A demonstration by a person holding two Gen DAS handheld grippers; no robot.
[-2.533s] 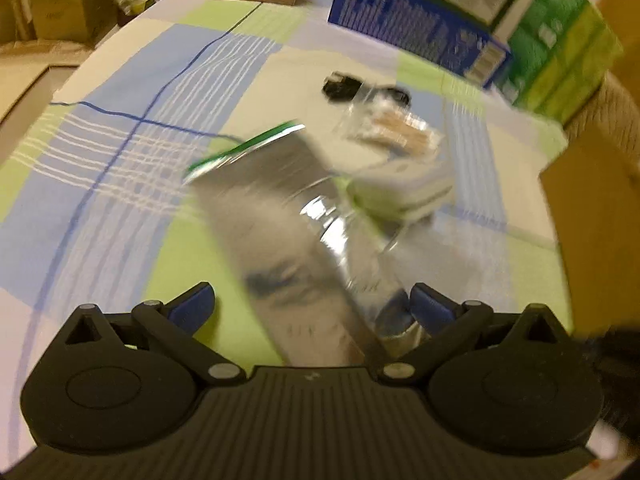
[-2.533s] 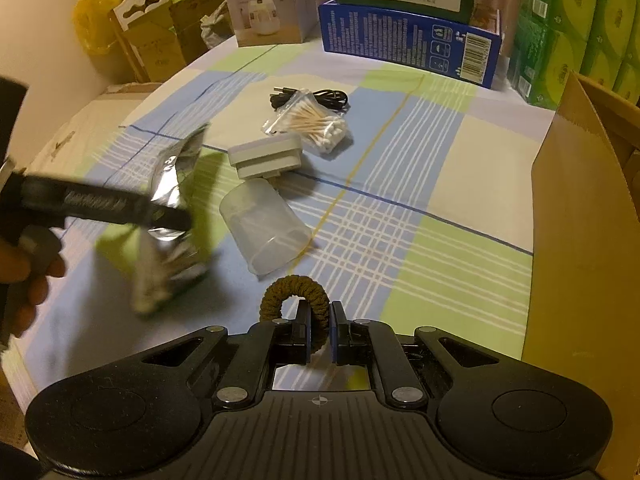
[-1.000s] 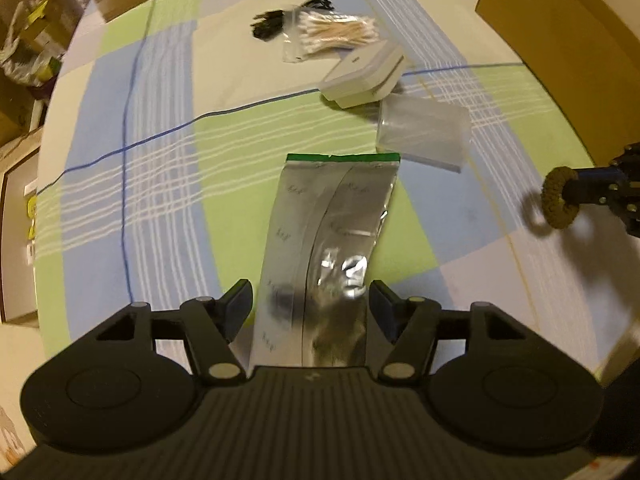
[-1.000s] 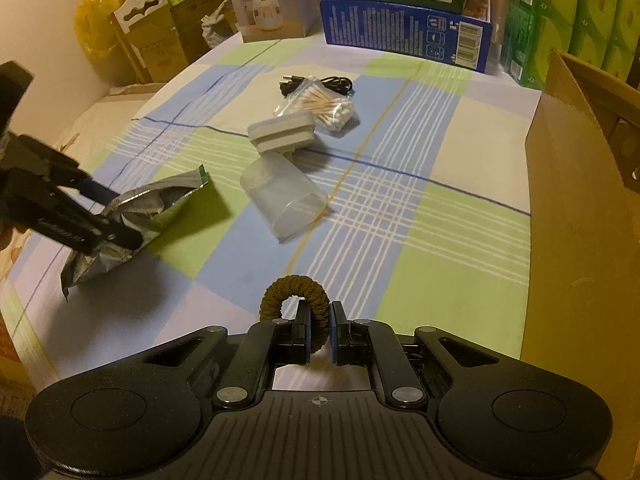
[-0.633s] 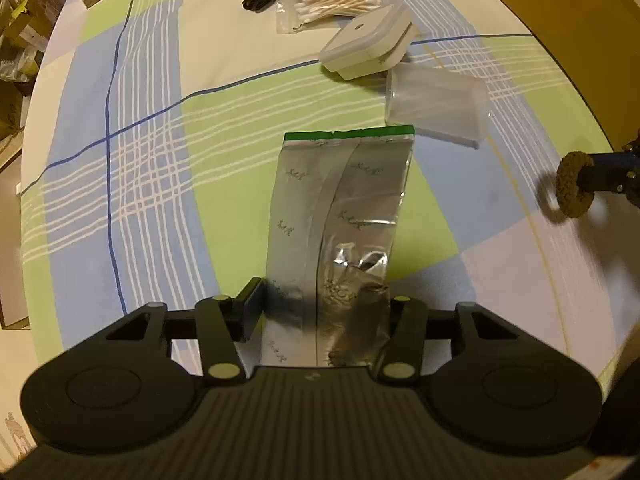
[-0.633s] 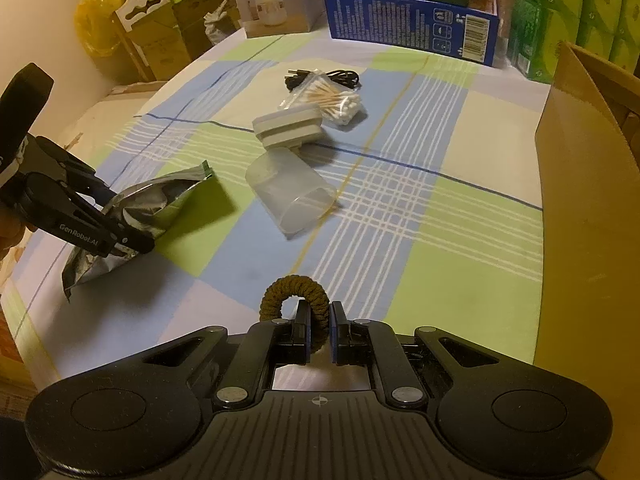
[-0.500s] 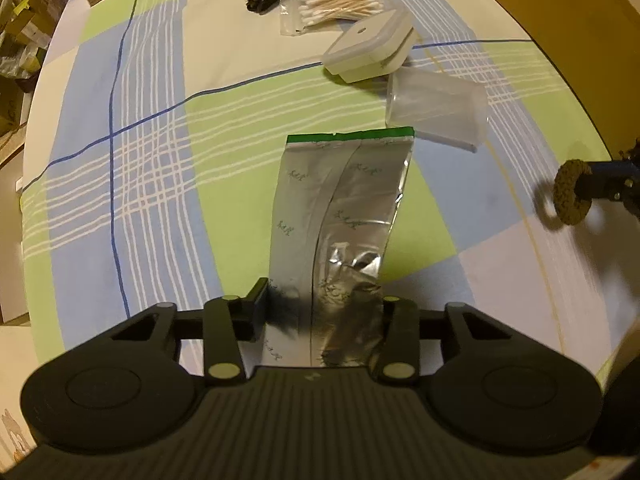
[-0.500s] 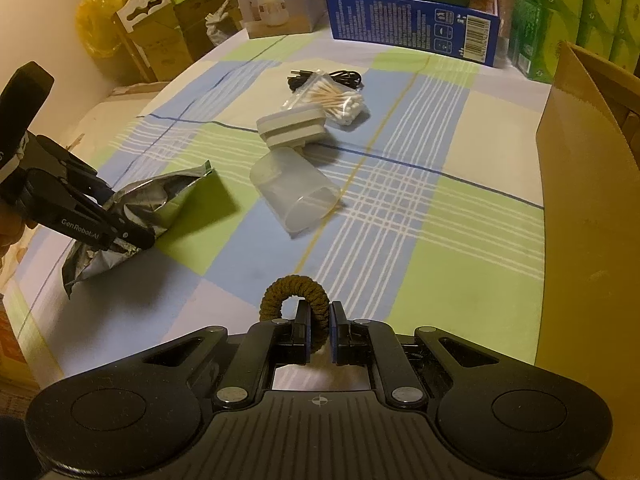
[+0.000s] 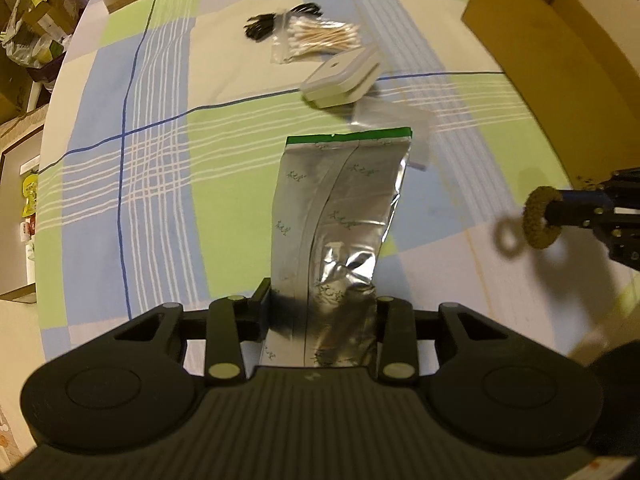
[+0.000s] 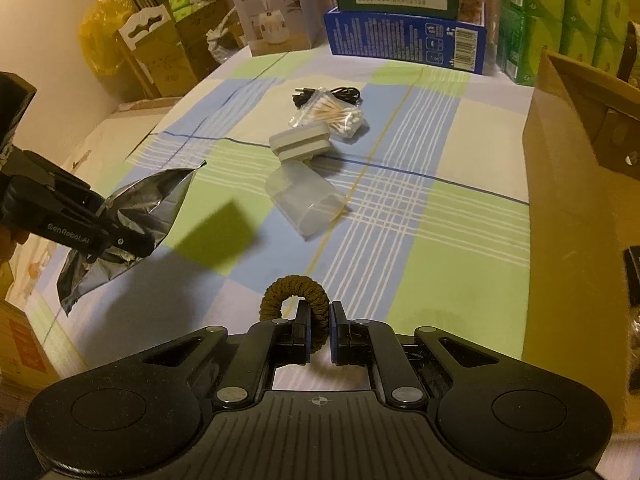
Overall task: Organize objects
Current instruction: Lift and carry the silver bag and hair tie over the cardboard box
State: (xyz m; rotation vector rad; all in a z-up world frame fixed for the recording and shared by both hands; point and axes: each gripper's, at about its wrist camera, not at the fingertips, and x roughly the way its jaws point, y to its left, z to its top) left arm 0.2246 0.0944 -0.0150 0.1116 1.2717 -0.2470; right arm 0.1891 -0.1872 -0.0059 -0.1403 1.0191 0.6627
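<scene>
Foil pouch sits between the left tongs, silver w/ green top strip. Left wrist view: jaws closing on its lower end, pads pressing the sides, foil crumpled at the pinch. A sec ago the jaws stood wider w/ the pouch loose between them, so the grasp has just landed. Pouch looks to hang clear of the checked cloth on the bench, vs lying flat earlier. Cardboard box top right, likely the drop spot. Swab bag, white case, clear cup untouched.

Right wrist view: right tongs clamped on brown hair tie, same grip as before, no slip. Left tongs at far left w/ pouch tilted up off the cloth; its tail droops below the jaws. Box wall beside right tongs. Judgement: both items in hand, next is carry to box; thin foil may slide.
</scene>
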